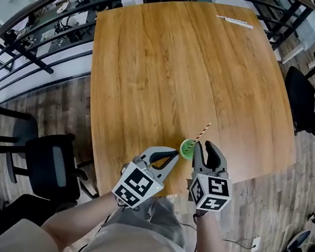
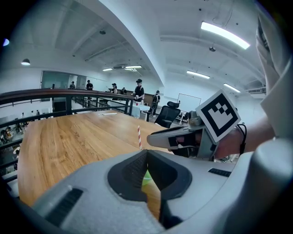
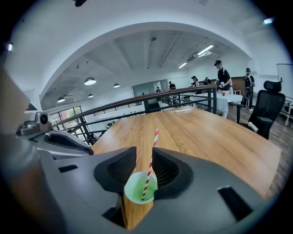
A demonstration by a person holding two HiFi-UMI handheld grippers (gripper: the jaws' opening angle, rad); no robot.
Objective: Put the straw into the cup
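A small green cup (image 1: 187,149) stands near the front edge of the wooden table (image 1: 173,65). A red-and-white striped straw (image 1: 203,131) stands in it, leaning away to the right. My left gripper (image 1: 175,153) comes in from the left, jaws closed together, tips at the cup's left rim. In the left gripper view a sliver of the green cup (image 2: 146,180) shows in the slit between the jaws of the left gripper (image 2: 146,153). My right gripper (image 1: 205,145) is open. In the right gripper view the cup (image 3: 137,188) and straw (image 3: 151,160) sit between that gripper's (image 3: 144,160) spread jaws, not touching the straw.
A white paper strip (image 1: 234,22) lies at the table's far edge. A dark railing (image 1: 55,23) runs behind and left of the table. Black chairs stand at the left (image 1: 50,165) and right (image 1: 303,104). The table's front edge is just below the grippers.
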